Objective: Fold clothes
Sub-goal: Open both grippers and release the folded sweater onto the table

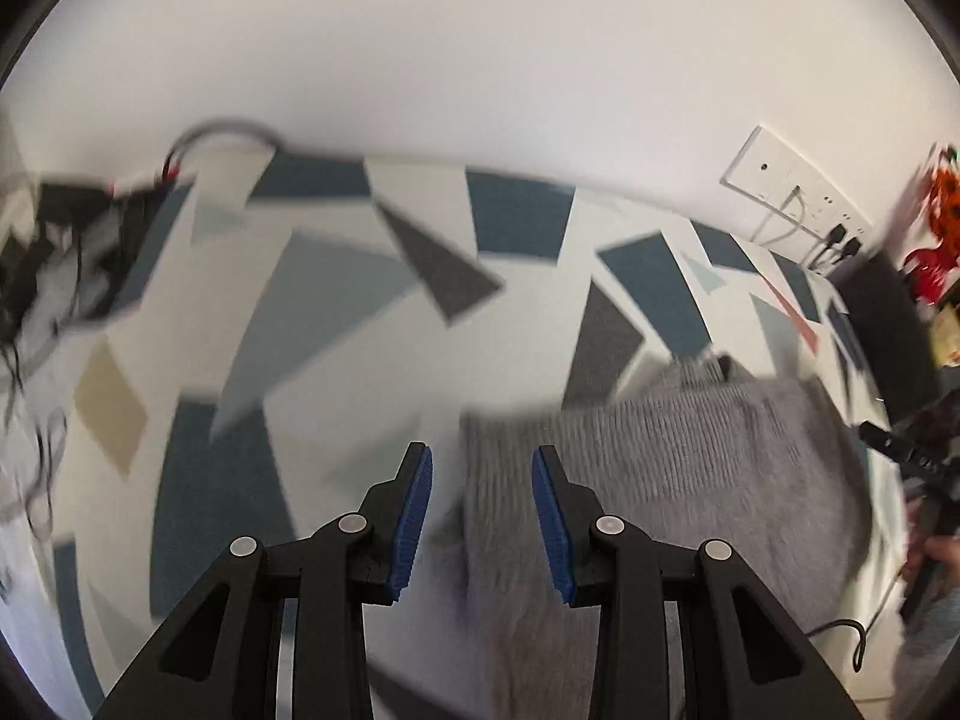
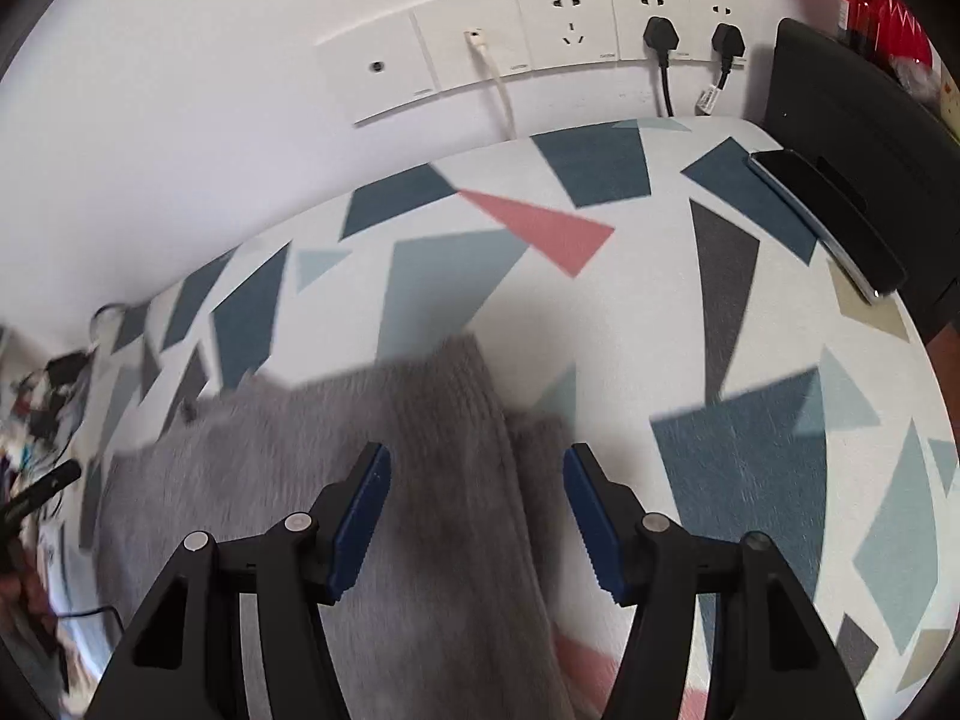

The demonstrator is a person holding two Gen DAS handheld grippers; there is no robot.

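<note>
A grey ribbed knit garment lies flat on a table cover patterned with white, blue and grey shapes. My left gripper hovers over the garment's left edge, its blue pads apart and nothing pinched between them. In the right wrist view the same garment fills the lower left, with a folded sleeve or ridge running up between the fingers. My right gripper stands open above that ridge, pads clear of the cloth. Both views are blurred by motion.
A strip of wall sockets with plugged cables sits behind the table. A black box and a dark flat device stand at the right edge. Tangled cables and dark gear lie at the far left. The other gripper shows at the right.
</note>
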